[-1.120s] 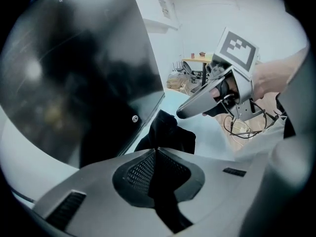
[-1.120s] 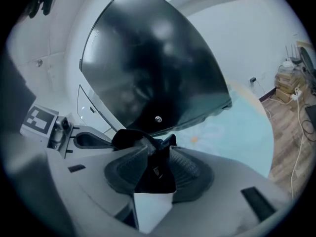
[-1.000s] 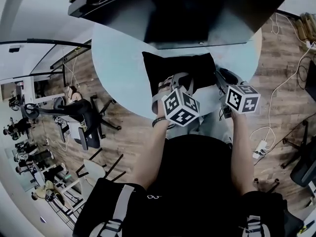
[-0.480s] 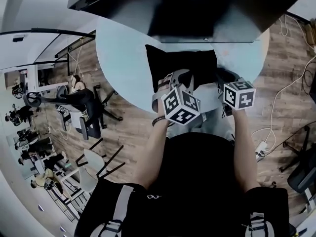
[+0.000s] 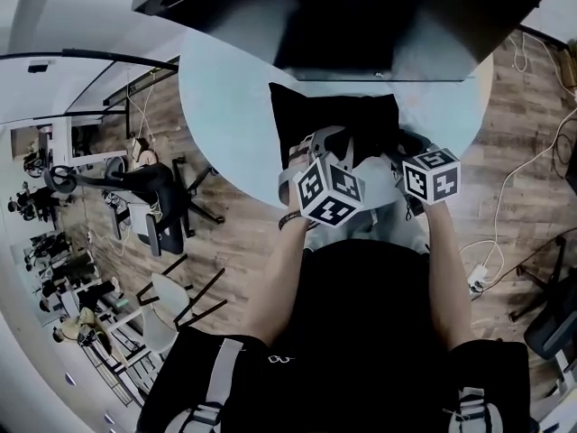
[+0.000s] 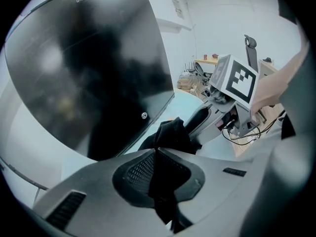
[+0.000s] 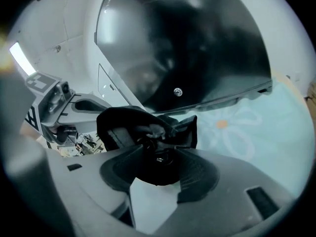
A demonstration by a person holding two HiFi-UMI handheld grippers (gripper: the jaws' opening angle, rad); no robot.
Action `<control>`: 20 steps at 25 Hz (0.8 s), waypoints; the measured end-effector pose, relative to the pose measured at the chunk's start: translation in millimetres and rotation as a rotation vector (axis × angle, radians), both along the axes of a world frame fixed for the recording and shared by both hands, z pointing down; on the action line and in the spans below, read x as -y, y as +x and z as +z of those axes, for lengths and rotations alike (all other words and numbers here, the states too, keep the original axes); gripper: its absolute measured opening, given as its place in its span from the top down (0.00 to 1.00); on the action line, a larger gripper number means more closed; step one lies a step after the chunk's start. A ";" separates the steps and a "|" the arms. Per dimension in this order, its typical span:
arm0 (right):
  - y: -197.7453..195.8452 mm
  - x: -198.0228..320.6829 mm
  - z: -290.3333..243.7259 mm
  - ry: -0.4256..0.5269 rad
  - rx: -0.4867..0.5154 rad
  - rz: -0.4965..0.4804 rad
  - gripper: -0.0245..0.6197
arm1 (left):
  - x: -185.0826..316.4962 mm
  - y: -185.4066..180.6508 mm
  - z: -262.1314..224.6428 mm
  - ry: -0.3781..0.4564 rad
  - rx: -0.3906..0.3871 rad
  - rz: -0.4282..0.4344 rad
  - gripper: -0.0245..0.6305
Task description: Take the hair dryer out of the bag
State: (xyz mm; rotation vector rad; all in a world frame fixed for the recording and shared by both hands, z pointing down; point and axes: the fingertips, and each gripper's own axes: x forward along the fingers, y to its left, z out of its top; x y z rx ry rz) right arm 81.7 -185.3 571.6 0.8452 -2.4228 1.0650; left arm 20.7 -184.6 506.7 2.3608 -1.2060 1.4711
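A wood-plank floor (image 5: 230,237) with office chairs (image 5: 149,210) at the left surrounds a round pale-blue desk (image 5: 225,115) carrying a dark monitor (image 5: 379,16) at top and a black bag (image 5: 334,120) at centre, whose fabric the left gripper (image 6: 157,152) clenches, while the right gripper (image 7: 159,147), its jaws just opening, stands released around the bag's end.

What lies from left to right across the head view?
Office chair, left gripper, right gripper (jaws just opened wider, black bag fabric between them), white power strip on the floor.
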 end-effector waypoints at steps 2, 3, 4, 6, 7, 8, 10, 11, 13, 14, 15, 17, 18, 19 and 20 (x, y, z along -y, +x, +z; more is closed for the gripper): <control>-6.6 -0.6 1.5 -0.019 0.014 -0.031 0.60 | -0.6 -0.2 0.7 -0.002 -0.002 -0.002 0.94; -9.4 -1.6 2.6 -0.032 0.021 -0.047 0.57 | -0.8 -0.2 0.5 -0.003 -0.004 -0.003 0.94; -12.2 -3.1 3.8 -0.045 0.025 -0.063 0.53 | -1.1 -0.3 0.1 -0.003 -0.007 -0.005 0.94; -17.7 -6.0 6.9 -0.063 0.027 -0.093 0.48 | -1.9 -1.2 -0.1 -0.004 -0.017 -0.015 0.94; -20.2 -7.0 8.8 -0.064 0.022 -0.108 0.45 | -2.2 -1.7 0.3 -0.007 -0.025 -0.021 0.94; -22.6 -7.9 10.6 -0.061 0.013 -0.126 0.43 | -2.7 -2.0 1.1 -0.011 -0.035 -0.026 0.94; -27.9 -10.7 14.5 -0.031 -0.030 -0.179 0.37 | -5.3 -2.9 3.4 -0.023 -0.044 -0.028 0.94; -30.4 -11.6 16.7 -0.003 -0.062 -0.208 0.35 | -7.1 -3.6 4.9 -0.028 -0.045 -0.028 0.93; -34.1 -10.9 20.1 0.064 -0.125 -0.259 0.35 | -10.1 -5.0 7.8 -0.033 -0.051 -0.034 0.93; -35.5 -9.3 21.5 0.095 -0.151 -0.278 0.35 | -10.9 -5.8 9.1 -0.035 -0.056 -0.039 0.93; -36.4 -7.3 22.8 0.122 -0.173 -0.295 0.35 | -11.4 -6.4 10.3 -0.037 -0.059 -0.044 0.93; -37.1 -3.8 26.4 0.172 -0.218 -0.334 0.37 | -12.8 -7.5 12.9 -0.045 -0.062 -0.052 0.93; -37.6 -2.6 28.4 0.196 -0.240 -0.355 0.38 | -13.9 -8.2 14.2 -0.050 -0.063 -0.057 0.93; -38.8 -1.7 30.1 0.218 -0.260 -0.377 0.39 | -15.1 -9.2 15.5 -0.056 -0.064 -0.062 0.93; -40.5 -1.0 31.5 0.239 -0.278 -0.398 0.42 | -16.3 -10.0 16.9 -0.062 -0.065 -0.066 0.93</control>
